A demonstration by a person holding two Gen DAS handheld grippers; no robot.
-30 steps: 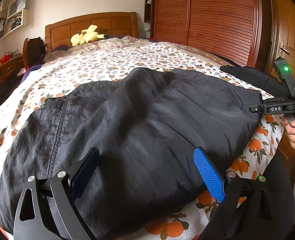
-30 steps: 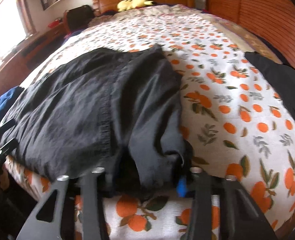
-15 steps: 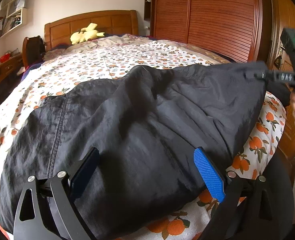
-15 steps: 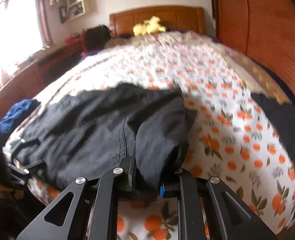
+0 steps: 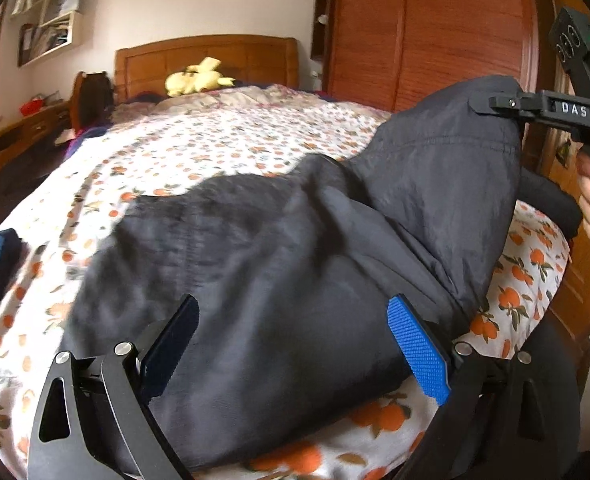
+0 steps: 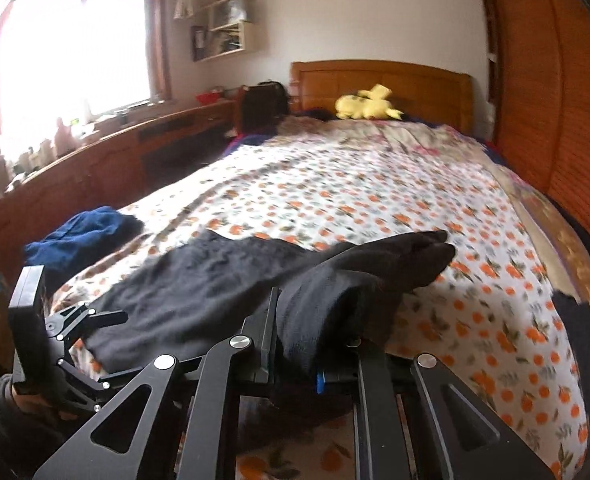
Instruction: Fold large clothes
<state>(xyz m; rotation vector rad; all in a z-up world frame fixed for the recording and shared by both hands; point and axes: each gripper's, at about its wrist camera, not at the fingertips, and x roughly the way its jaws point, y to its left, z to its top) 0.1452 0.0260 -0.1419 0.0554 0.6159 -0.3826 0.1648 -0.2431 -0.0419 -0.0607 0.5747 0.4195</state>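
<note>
Garment [image 5: 279,272] on the bed [image 5: 223,140], plush toy [image 5: 197,80] behind at the headboard [image 5: 207,56]

A: What is showing on the bed [image 5: 215,152], counted by kind?

B: One black garment [image 5: 295,264] is lying at the centre of the frame; one blue cloth [image 6: 83,236] is sitting at the left edge; one yellow plush toy [image 6: 367,108] is resting at the upper centre.

A: And the tools?

B: Two grippers are appearing: the left gripper [image 5: 295,356] and the right gripper [image 6: 295,344].
</note>
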